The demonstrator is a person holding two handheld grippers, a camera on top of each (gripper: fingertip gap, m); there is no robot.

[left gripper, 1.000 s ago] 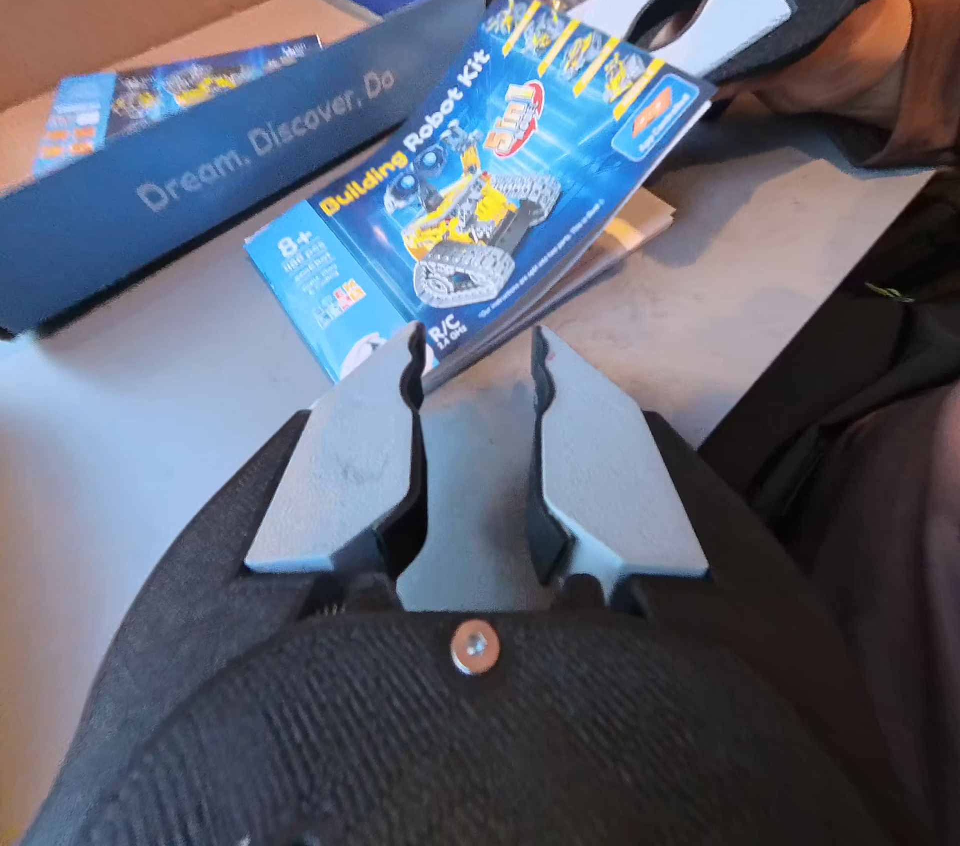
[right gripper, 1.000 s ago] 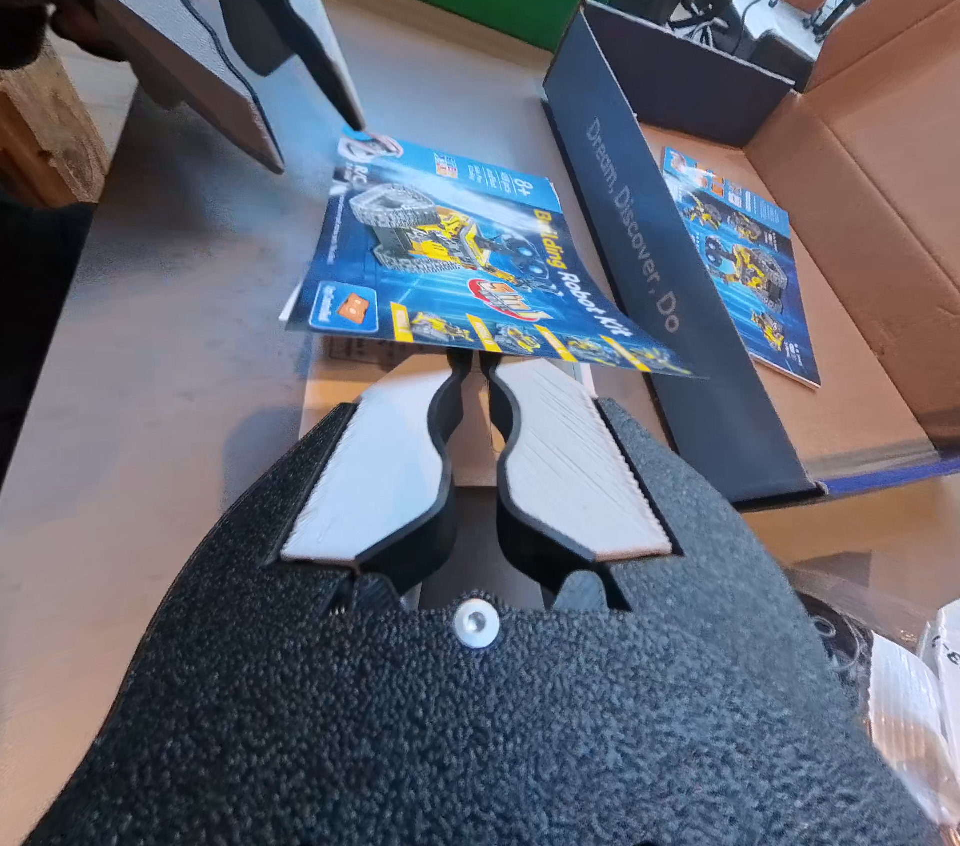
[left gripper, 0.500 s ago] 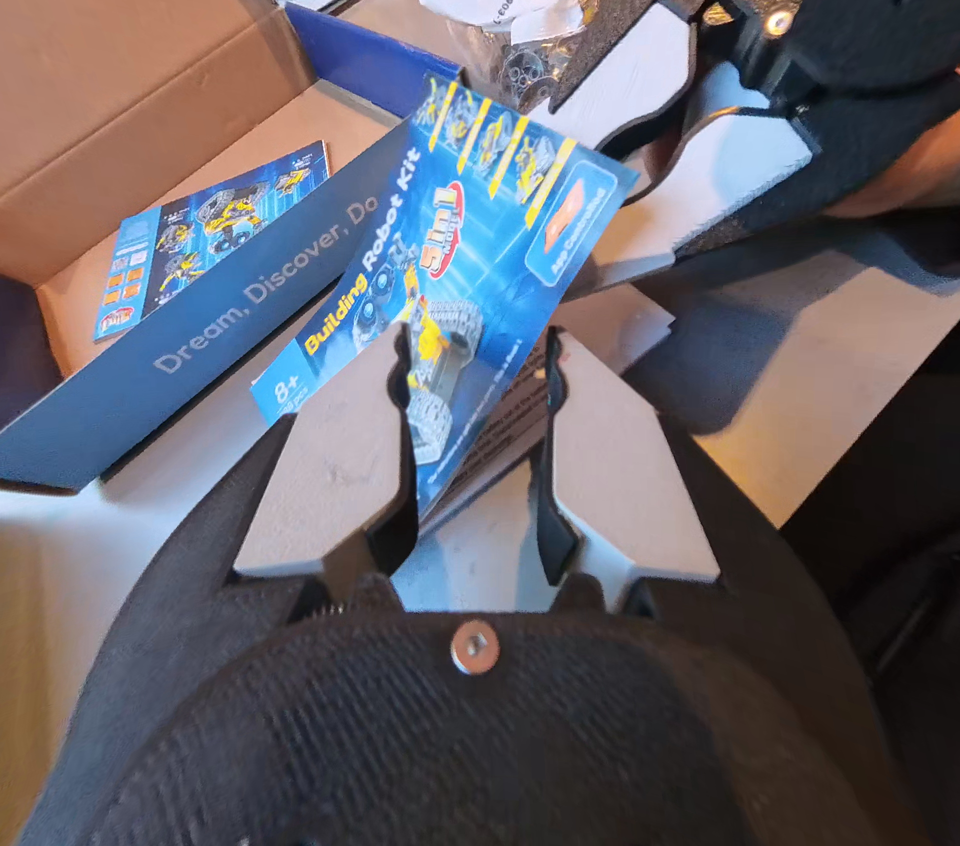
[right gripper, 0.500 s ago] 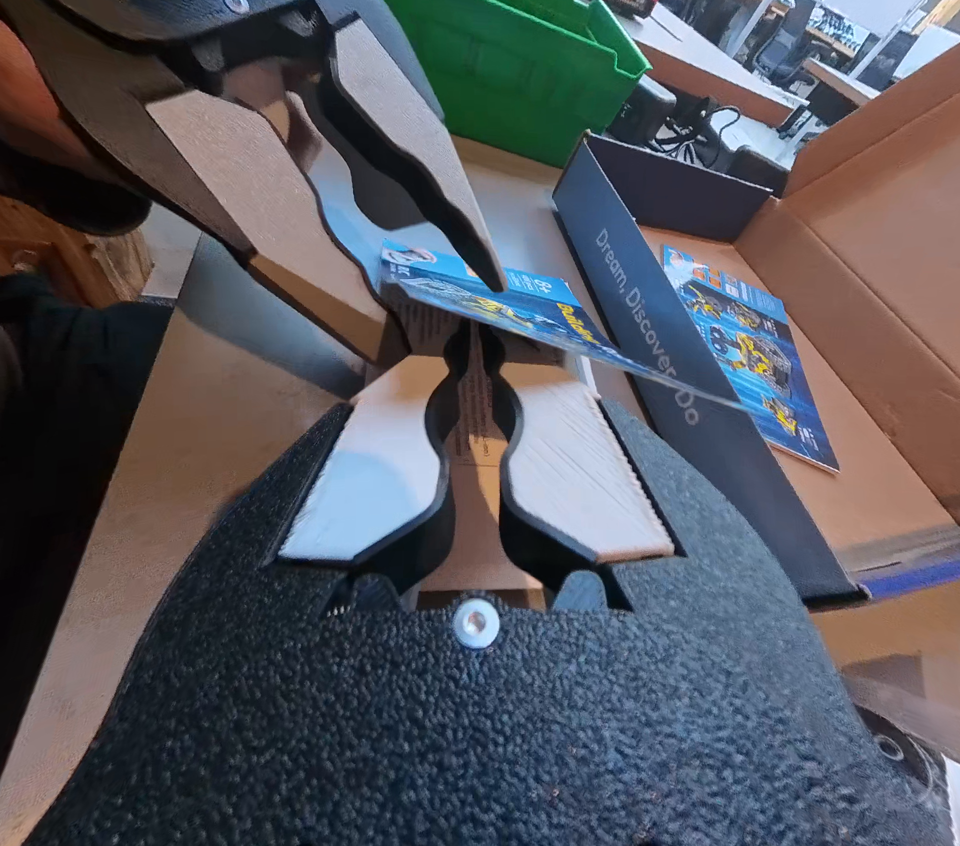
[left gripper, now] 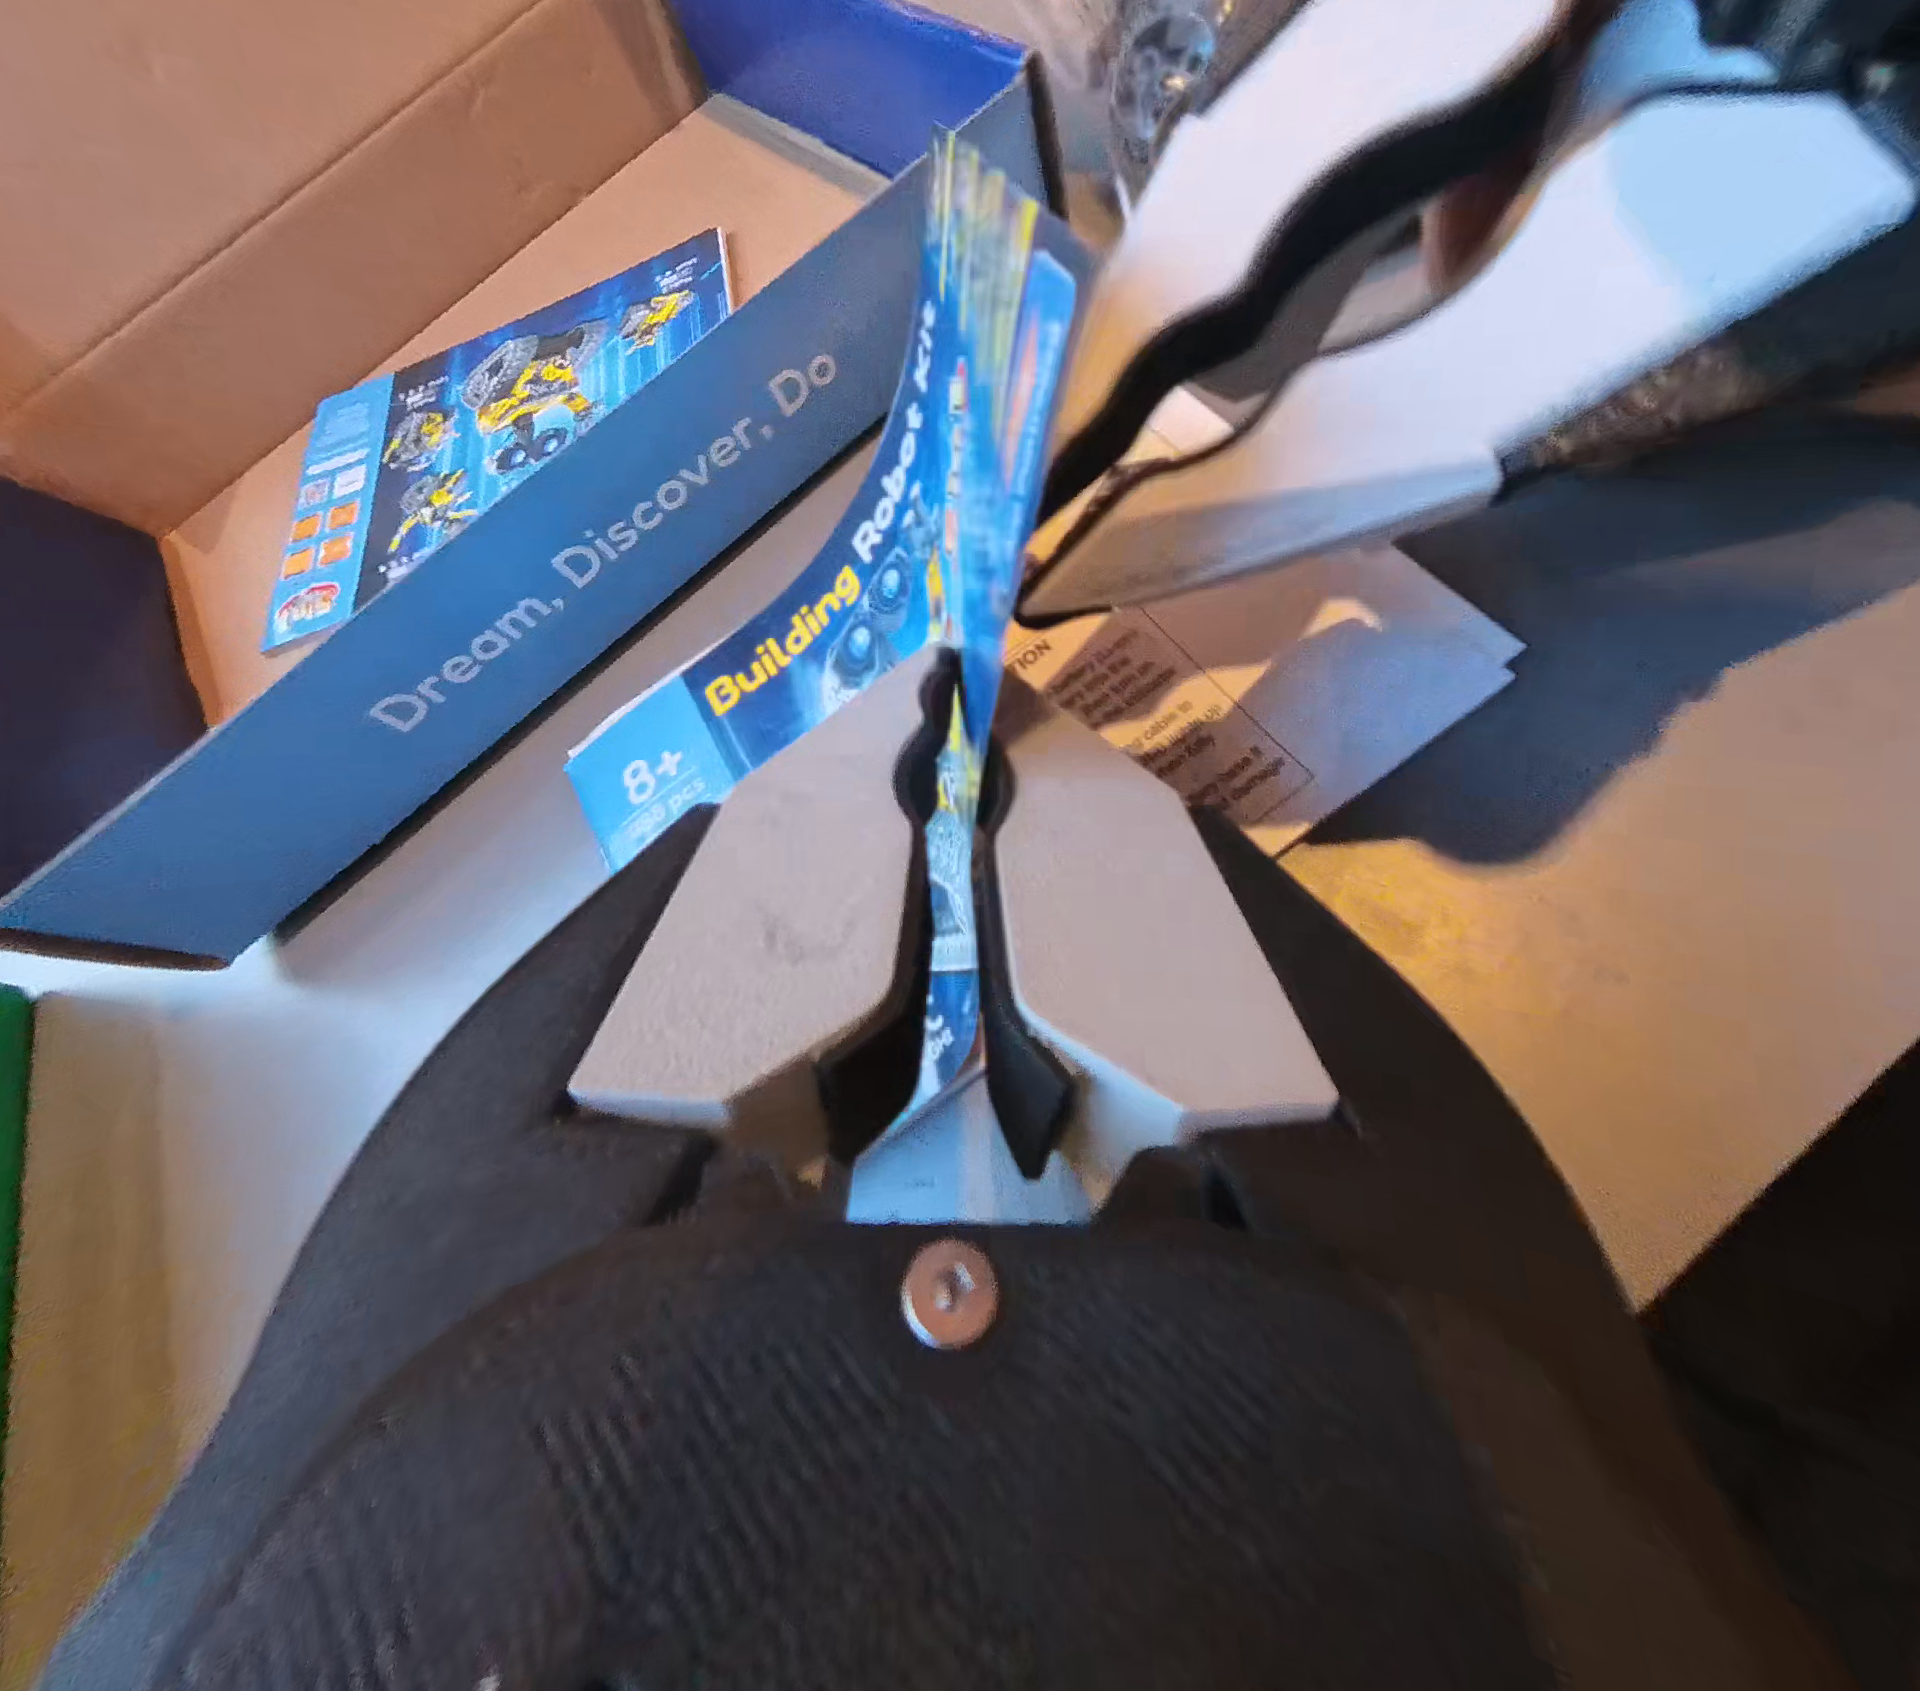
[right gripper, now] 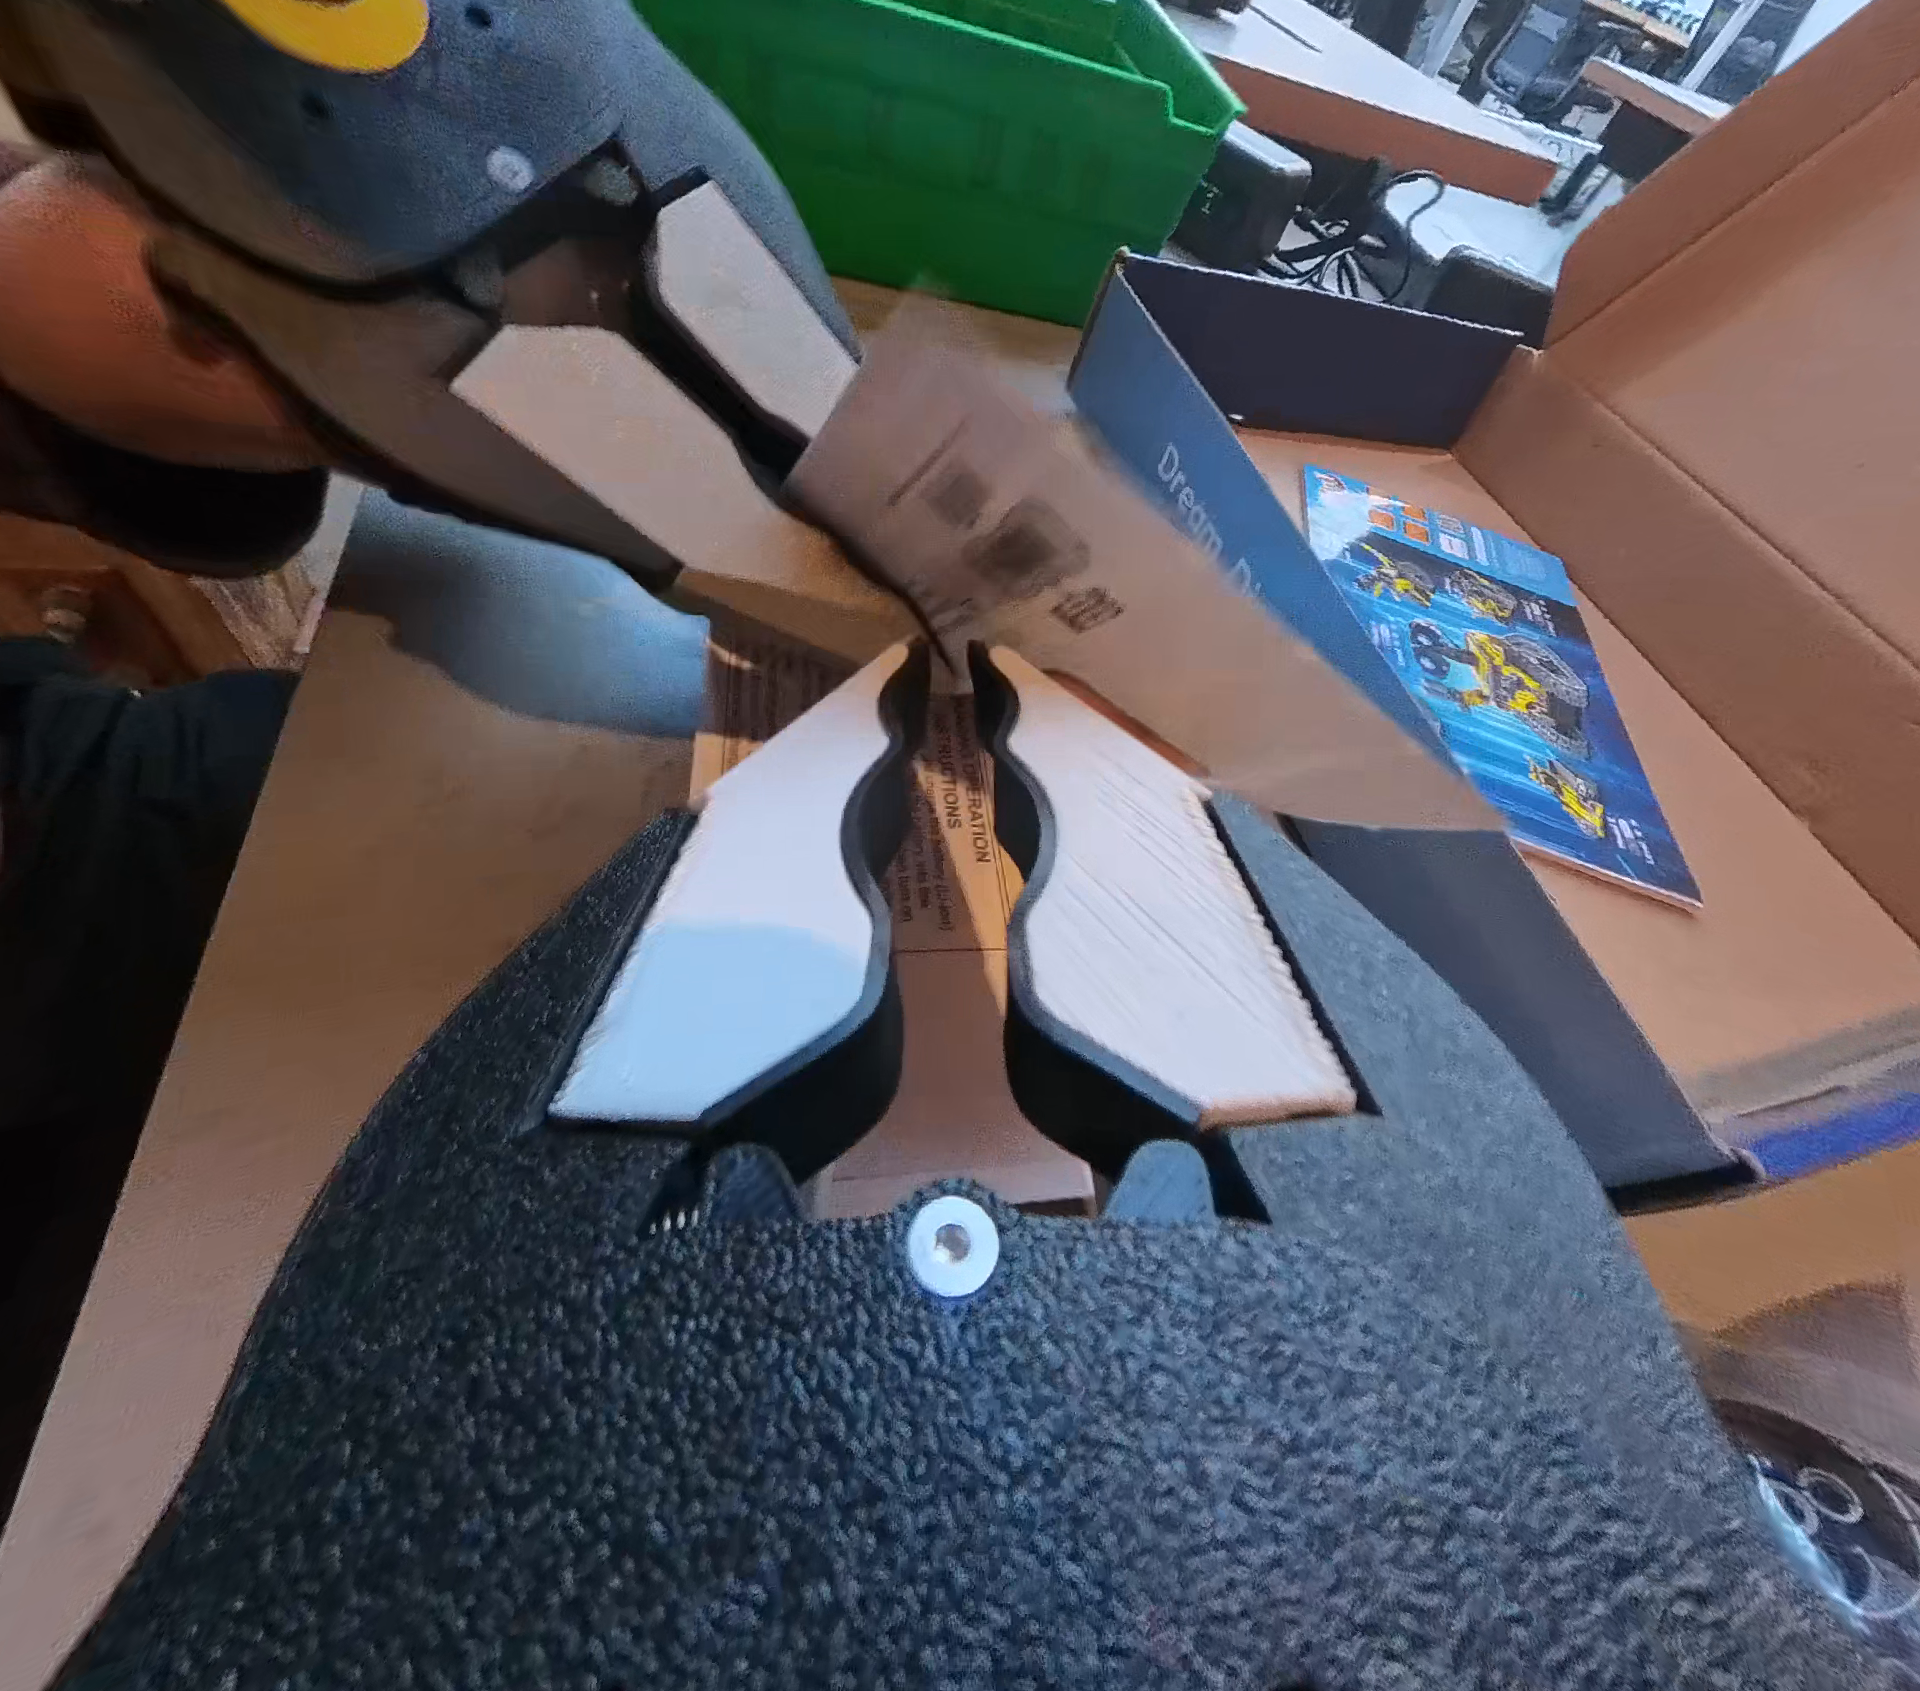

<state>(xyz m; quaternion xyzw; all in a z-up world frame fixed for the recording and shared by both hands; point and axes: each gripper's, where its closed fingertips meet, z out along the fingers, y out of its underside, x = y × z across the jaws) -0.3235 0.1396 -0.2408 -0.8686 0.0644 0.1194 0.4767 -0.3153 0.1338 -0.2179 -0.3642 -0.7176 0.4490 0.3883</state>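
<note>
Left wrist view: left gripper (left gripper: 961,675) is clamped on the blue booklet (left gripper: 977,415), which stands on edge above the bench (left gripper: 1558,914). Right gripper (right gripper: 951,665) pinches its other edge, with the open box (left gripper: 582,529) just beside.

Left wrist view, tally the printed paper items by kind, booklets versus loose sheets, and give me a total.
Glossy blue booklets: 2 (held booklet in left gripper and right gripper; boxed booklet)
White printed folded sheets: 1
Total: 3
</note>
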